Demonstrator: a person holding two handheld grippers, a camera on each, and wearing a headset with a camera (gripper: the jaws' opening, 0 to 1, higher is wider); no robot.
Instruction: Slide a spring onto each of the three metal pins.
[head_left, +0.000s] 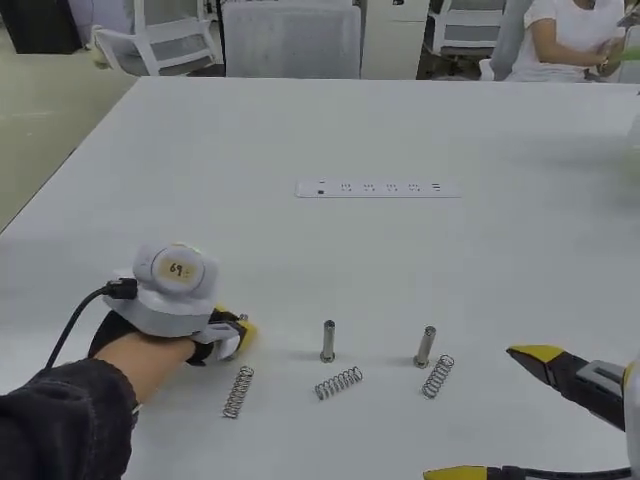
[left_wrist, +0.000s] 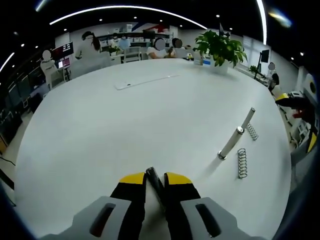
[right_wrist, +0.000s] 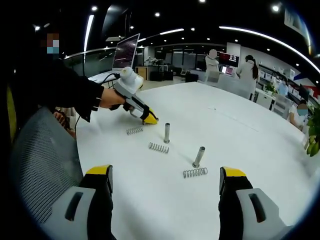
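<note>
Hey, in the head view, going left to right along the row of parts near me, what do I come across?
Leftmost spring → left pin → right pin → right gripper. Left out because they overlap these sideways: left gripper, middle spring, right spring.

Right gripper (head_left: 468, 413) was cut off by the head view's right and bottom edges, with only its yellow-tipped jaws in frame. Left gripper (head_left: 243, 332) tips were mostly hidden behind its own housing and the hand (head_left: 145, 355). In the left gripper view its jaws pinched a dark slim piece (left_wrist: 154, 181), too foreshortened to tell if it was a pin. Power strip (head_left: 378, 188) markings were too small to read.
</note>
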